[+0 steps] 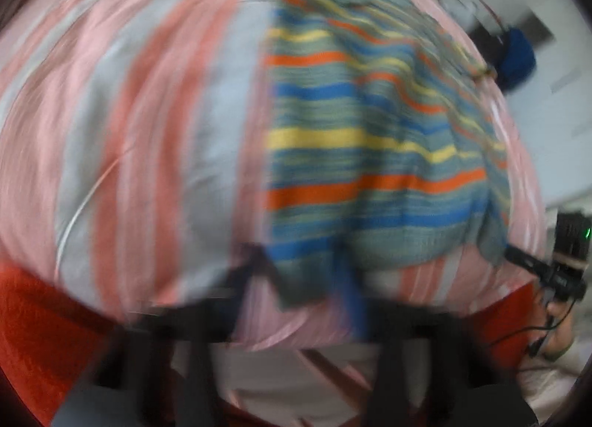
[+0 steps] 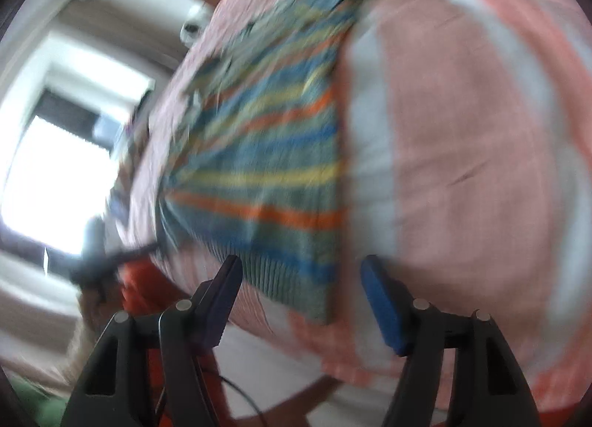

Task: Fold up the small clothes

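**Sweater on bed, hem at both grippers**

Right gripper (image 2: 301,281): fingers wide apart, holding nothing; the hem of the striped sweater (image 2: 266,183) lies between and just beyond the fingertips. Left gripper (image 1: 303,271): heavy blur, can't tell its opening or grip; the sweater's (image 1: 355,153) near edge sits right at its fingers. Sweater lies flat on the pink-and-white striped bedspread (image 2: 462,153).

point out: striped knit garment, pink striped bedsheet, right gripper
striped knit garment (image 2: 281,175): right wrist view, middle of the folded body.
pink striped bedsheet (image 2: 462,153): right wrist view, bare pink band right of the garment.
right gripper (image 2: 301,294): right wrist view, midway between its spread fingers, over the ribbed hem.
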